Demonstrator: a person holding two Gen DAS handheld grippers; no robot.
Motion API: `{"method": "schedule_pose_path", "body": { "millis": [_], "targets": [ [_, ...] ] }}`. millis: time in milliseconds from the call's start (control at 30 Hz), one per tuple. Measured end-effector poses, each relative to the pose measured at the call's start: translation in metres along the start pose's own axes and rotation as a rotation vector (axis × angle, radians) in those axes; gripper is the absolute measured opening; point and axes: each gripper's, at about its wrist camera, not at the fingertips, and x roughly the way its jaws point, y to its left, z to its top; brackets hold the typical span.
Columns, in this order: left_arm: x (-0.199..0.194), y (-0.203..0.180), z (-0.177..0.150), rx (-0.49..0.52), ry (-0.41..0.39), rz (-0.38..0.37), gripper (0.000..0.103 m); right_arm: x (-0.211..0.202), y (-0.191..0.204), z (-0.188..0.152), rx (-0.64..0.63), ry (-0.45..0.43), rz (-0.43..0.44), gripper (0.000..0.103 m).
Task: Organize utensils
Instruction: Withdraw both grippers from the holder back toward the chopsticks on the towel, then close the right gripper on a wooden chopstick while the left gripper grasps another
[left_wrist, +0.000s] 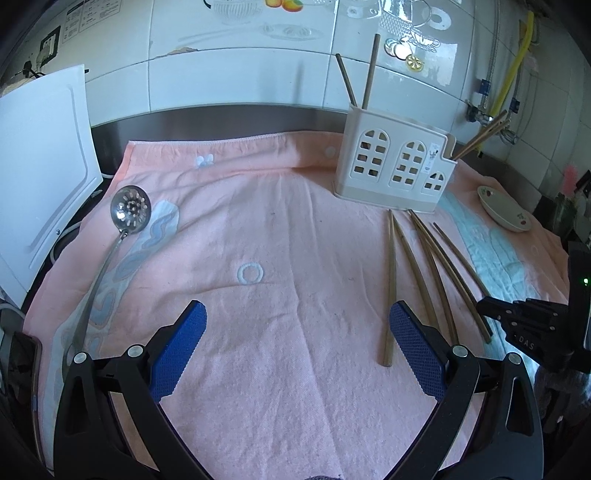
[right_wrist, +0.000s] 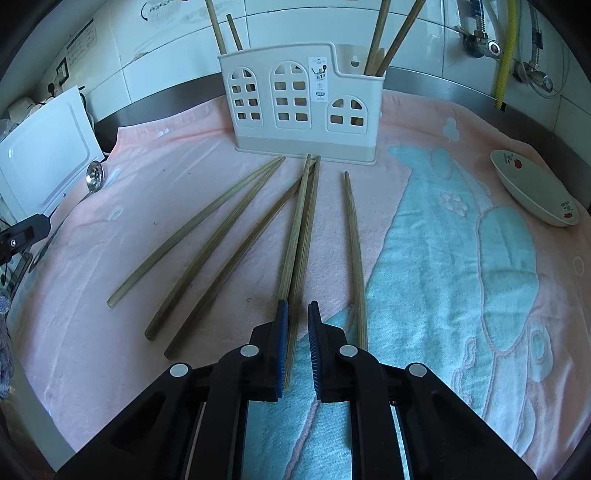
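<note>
Several wooden chopsticks (right_wrist: 229, 236) lie fanned on the pink towel in front of a cream utensil holder (right_wrist: 303, 103) that has chopsticks standing in it. My right gripper (right_wrist: 298, 308) sits low over the towel with its jaws narrowly apart around a pair of chopsticks (right_wrist: 301, 240); the pads are not pressed on them. My left gripper (left_wrist: 297, 314) is wide open and empty over the towel's middle. A slotted metal spoon (left_wrist: 127, 214) lies at the towel's left. The holder (left_wrist: 395, 162) and loose chopsticks (left_wrist: 424, 277) also show in the left wrist view.
A white floral dish (right_wrist: 535, 188) sits at the right on the towel. A white board (left_wrist: 40, 166) leans at the left. Tiled wall and pipes (right_wrist: 506, 48) stand behind the holder. The right gripper's body (left_wrist: 532, 328) shows at the left view's right edge.
</note>
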Motion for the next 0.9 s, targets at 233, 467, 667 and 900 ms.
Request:
{"method": "schedule_pose_path", "body": {
  "millis": [233,467,667,900],
  "targets": [
    [0.003,-0.003,-0.003,0.003,0.012,-0.006,0.098,0.002,-0.001,0.002,-0.004,0.009,-0.001,0.011],
    [0.002,-0.004,-0.004,0.014,0.013,-0.008,0.098,0.009,0.000,0.003,-0.014,0.016,-0.016,0.011],
    [0.008,-0.012,-0.006,0.024,0.023,-0.033,0.098,0.010,0.000,0.003,-0.007,0.008,-0.021,0.011],
    [0.024,-0.037,-0.008,0.098,0.052,-0.065,0.094,0.010,0.002,0.001,-0.021,0.000,-0.031,0.010]
  ]
}}
